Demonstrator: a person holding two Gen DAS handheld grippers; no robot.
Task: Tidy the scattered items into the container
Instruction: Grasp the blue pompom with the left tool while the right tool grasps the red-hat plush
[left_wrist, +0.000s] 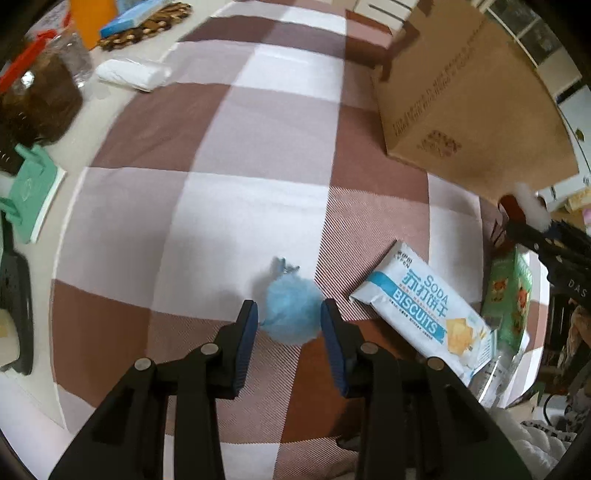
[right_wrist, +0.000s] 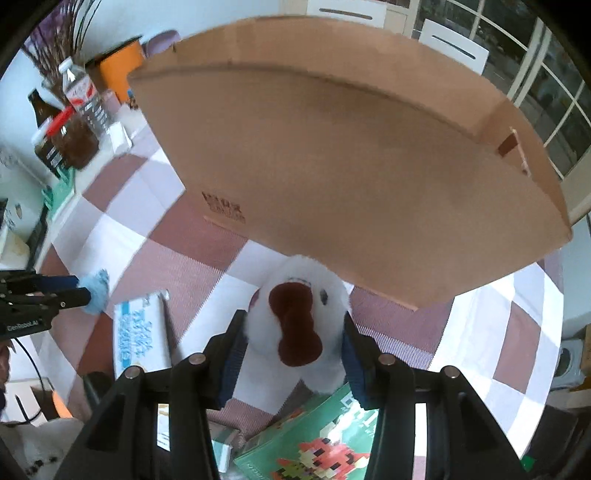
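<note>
Left wrist view: left gripper (left_wrist: 288, 317) clamps a blue pompom (left_wrist: 291, 314) at lower centre, over the checked tablecloth (left_wrist: 221, 147); soda biscuit packet (left_wrist: 417, 306) lies just right of it; cardboard box (left_wrist: 461, 103) sits upper right. Right wrist view: right gripper (right_wrist: 293, 343) grasps a white plush toy (right_wrist: 295, 328) at lower centre, just below the box's near flap; green printed carton (right_wrist: 314, 443) lies at the bottom edge.

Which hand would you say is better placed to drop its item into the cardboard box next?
Probably the right gripper: it holds the white plush toy just beside the cardboard box, while the left gripper, holding the blue pompom, sits farther away.
</note>
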